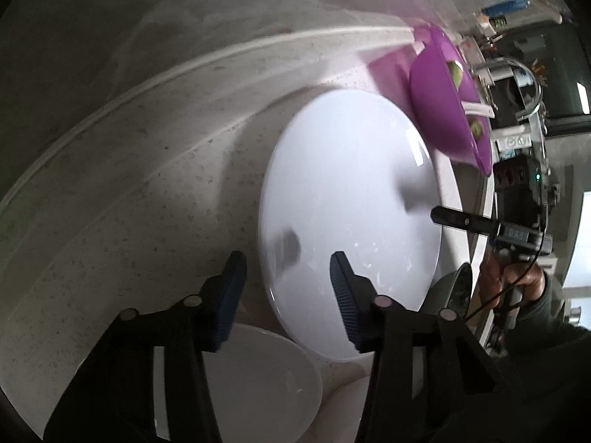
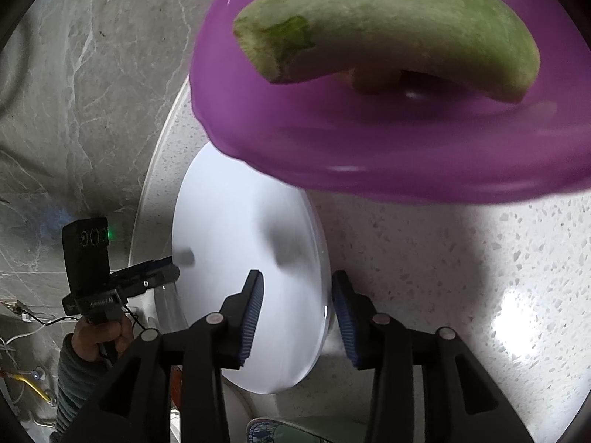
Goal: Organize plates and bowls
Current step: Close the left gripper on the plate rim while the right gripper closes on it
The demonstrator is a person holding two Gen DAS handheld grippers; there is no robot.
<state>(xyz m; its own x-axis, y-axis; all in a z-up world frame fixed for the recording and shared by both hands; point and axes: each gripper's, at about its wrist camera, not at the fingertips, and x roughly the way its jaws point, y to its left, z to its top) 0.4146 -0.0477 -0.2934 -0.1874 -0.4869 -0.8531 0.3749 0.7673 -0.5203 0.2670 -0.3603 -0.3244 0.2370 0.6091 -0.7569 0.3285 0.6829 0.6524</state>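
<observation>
Plate [image 1: 351, 199] lies flat on the counter [image 1: 147, 184], just by the purple bowl [image 2: 369, 140]. My L gripper [image 1: 288, 295] and R gripper [image 2: 297, 313] each sit over one rim, half open, pads not touching it, prob so I can grab both sides.

A pale green piece of vegetable [image 2: 391, 33], curved and partly peeled, lay close to the right wrist camera. The bench [image 2: 461, 258] was white stone with small grey speckles and shone in the light. Behind it stood a grey marbled wall [image 2: 92, 74]. Below the bench edge, white cables [image 2: 11, 343] and a yellow one [image 2: 33, 387] were visible.
</observation>
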